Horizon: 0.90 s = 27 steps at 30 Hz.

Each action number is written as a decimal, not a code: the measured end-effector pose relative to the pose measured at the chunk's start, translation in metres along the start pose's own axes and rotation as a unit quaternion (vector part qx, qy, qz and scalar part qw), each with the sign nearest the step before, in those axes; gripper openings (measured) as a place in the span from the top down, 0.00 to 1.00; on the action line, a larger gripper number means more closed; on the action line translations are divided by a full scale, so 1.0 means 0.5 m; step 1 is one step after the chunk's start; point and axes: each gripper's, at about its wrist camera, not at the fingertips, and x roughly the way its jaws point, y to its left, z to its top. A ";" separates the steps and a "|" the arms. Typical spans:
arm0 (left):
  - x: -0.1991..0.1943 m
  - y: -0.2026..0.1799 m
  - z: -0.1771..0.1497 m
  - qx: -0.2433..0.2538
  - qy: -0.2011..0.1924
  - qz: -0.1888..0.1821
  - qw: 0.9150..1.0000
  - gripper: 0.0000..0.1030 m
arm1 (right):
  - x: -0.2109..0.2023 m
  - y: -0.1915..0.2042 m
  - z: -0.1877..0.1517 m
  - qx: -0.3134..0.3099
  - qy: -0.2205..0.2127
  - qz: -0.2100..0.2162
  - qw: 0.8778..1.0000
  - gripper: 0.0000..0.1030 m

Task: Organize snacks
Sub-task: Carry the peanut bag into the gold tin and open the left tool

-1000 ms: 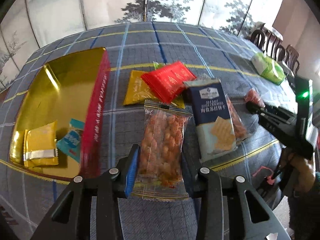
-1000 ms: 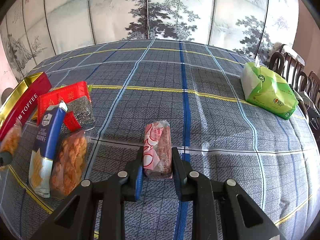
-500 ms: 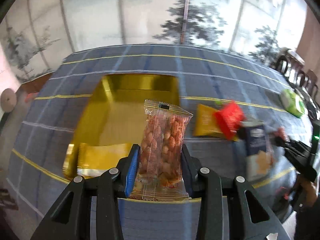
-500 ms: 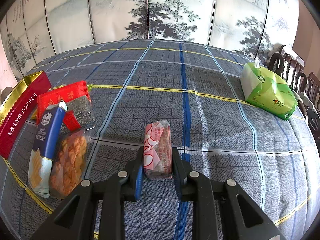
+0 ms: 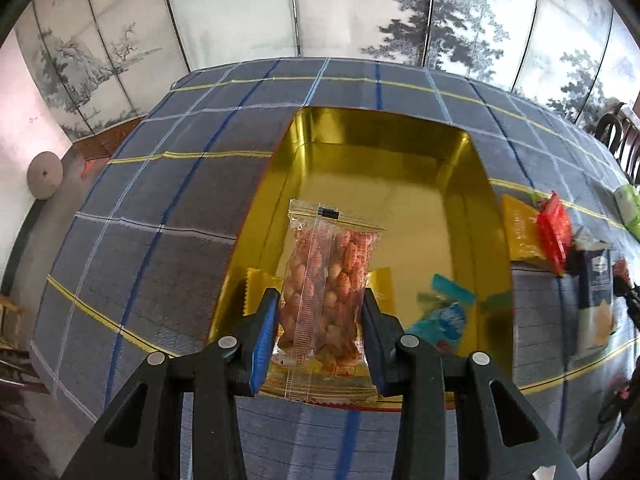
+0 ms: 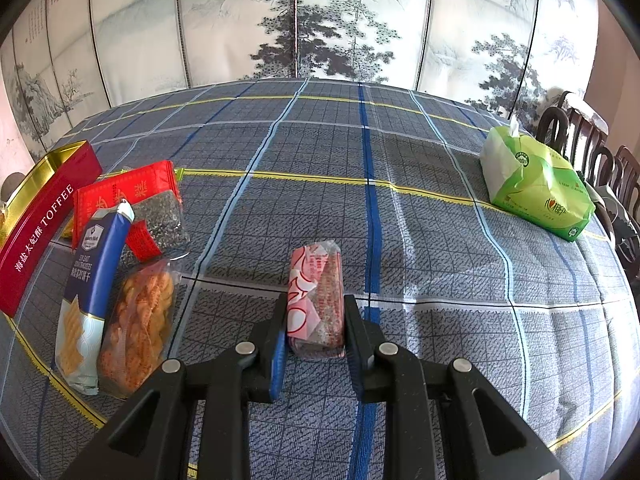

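My left gripper point(image 5: 320, 320) is shut on a clear packet of orange-pink puffed snacks point(image 5: 326, 280) and holds it over the near end of the gold toffee tin point(image 5: 380, 152). A yellow packet point(image 5: 256, 288) and a blue packet point(image 5: 444, 316) lie in the tin. My right gripper point(image 6: 316, 320) is shut on a pink-and-white wrapped bar point(image 6: 316, 292) low over the checked tablecloth. To its left lie a blue cracker pack point(image 6: 90, 280), an orange twist packet point(image 6: 138, 316), a red packet point(image 6: 124, 192) and a dark sesame bar point(image 6: 160, 216).
The red side of the tin point(image 6: 36, 232) reads TOFFEE at the left of the right wrist view. A green tissue pack point(image 6: 532, 184) sits at the table's far right, with dark chairs point(image 6: 592, 148) behind it. A painted folding screen point(image 6: 320, 20) stands behind the table.
My left gripper has lifted the puffed-snack packet off the table and swung left until it is over the tin. The right gripper with the pink bar has stayed in place.
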 end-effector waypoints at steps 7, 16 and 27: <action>0.014 0.013 -0.011 0.007 0.010 0.004 1.000 0.66 | -0.005 -0.005 -0.001 -0.001 0.000 -0.003 1.000 0.76; 0.028 0.017 -0.017 0.010 0.018 0.004 1.000 0.64 | -0.008 -0.004 -0.004 -0.002 0.000 -0.005 1.000 0.76; 0.021 0.026 -0.023 0.007 0.018 0.004 1.000 0.58 | -0.008 -0.001 -0.004 -0.003 0.000 -0.006 1.000 0.76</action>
